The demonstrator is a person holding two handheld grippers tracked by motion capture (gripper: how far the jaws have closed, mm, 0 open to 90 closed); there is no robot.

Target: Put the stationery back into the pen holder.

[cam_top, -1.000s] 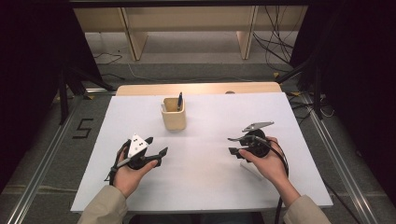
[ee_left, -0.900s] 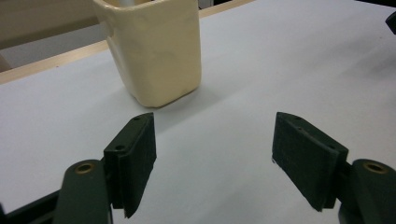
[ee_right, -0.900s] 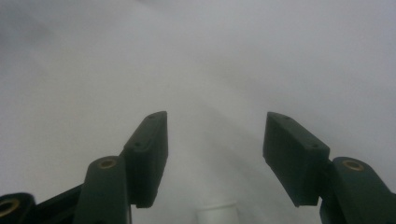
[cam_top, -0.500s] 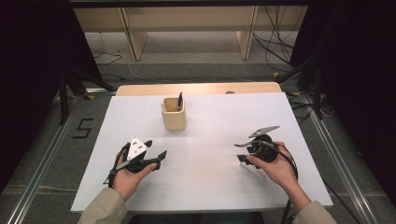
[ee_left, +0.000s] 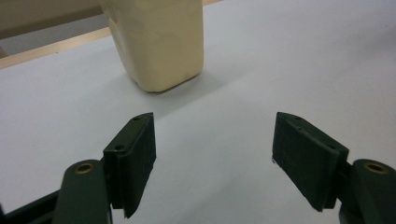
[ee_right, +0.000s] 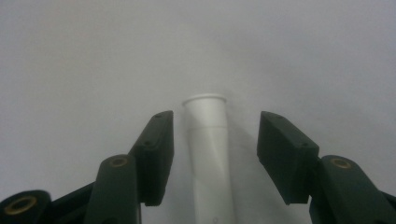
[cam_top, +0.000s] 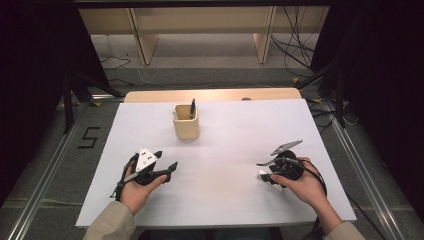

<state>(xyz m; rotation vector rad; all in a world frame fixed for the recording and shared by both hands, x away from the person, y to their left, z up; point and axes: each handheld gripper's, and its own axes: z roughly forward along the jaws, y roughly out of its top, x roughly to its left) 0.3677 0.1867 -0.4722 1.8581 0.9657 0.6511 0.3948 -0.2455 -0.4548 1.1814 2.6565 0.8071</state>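
A white tube-shaped thing [ee_right: 208, 154], maybe a capped marker, lies on the white table sheet [cam_top: 230, 145] at the near right. My right gripper [ee_right: 215, 135] straddles it; its jaws have just been closing, and a gap is left on each side of the tube. From above, the tube [cam_top: 262, 175] peeks out under the right gripper [cam_top: 267, 173]. At the near left, my left gripper [cam_top: 166, 160] rests open on the sheet with nothing between its jaws. It points at a cream cup [cam_top: 186, 121] with a dark pen [cam_top: 192, 107] in it. The cup [ee_left: 159, 42] stands just beyond the left gripper [ee_left: 212, 135].
A bare wooden strip [cam_top: 215, 94] of the table runs along the far edge of the sheet. Beyond it are shelf legs and cables on the floor. Metal rails flank the table on both sides.
My right hand has slid toward the near right edge and sunk a little, its jaws narrower around the white tube. The left hand has not moved.
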